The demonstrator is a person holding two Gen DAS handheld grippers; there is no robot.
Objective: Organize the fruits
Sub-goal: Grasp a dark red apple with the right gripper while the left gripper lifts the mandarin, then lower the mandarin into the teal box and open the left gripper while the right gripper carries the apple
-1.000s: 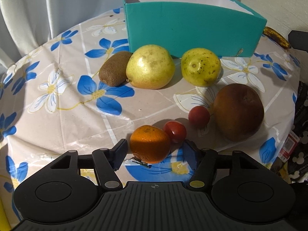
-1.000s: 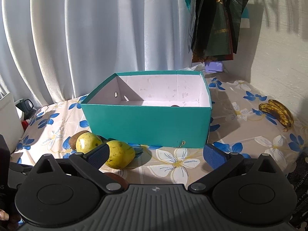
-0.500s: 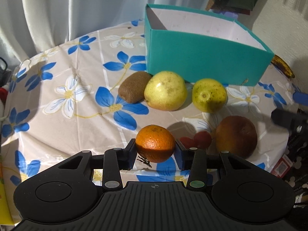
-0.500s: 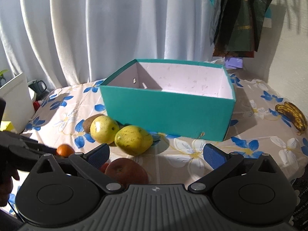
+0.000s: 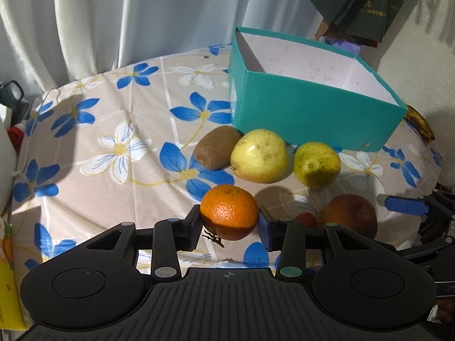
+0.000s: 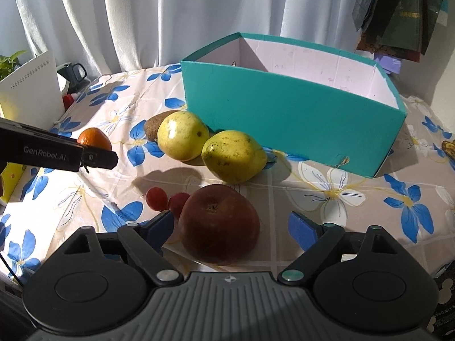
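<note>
- Orange fruit fills the left claw (image 5: 229, 224): both pads are clamped on the orange (image 5: 229, 211), which a second ago sat on the desk (image 5: 113, 130) and now rides above the flowered cloth with its shadow below.
- That lift suggests the first piece is on its way to the teal box (image 5: 312, 119), which stands open and, as far as its pale inside shows, holds no fruit yet.
- Just beyond the raised orange lie a kiwi (image 5: 217, 151) touching a yellow pear (image 5: 259, 155), then a second pear (image 5: 316, 163) slightly apart, all close against the box's near wall.
- The right claw (image 6: 237, 228) has dropped from box height to the desk; it is spread wide, fingers either side of a dark red apple (image 6: 219, 223) without yet pinching it, judging by the gap at the right pad.
- Two small red tomatoes (image 6: 156, 198) sit just left of the apple, touching each other.
- A browned banana (image 5: 421, 125) lies past the box's far corner, half hidden.
- Readable writing: "GenRobot.AI" on the side of the left tool, seen from the right wrist view; gold lettering on the dark hanging bags (image 5: 366, 2) is too blurred to read.
</note>
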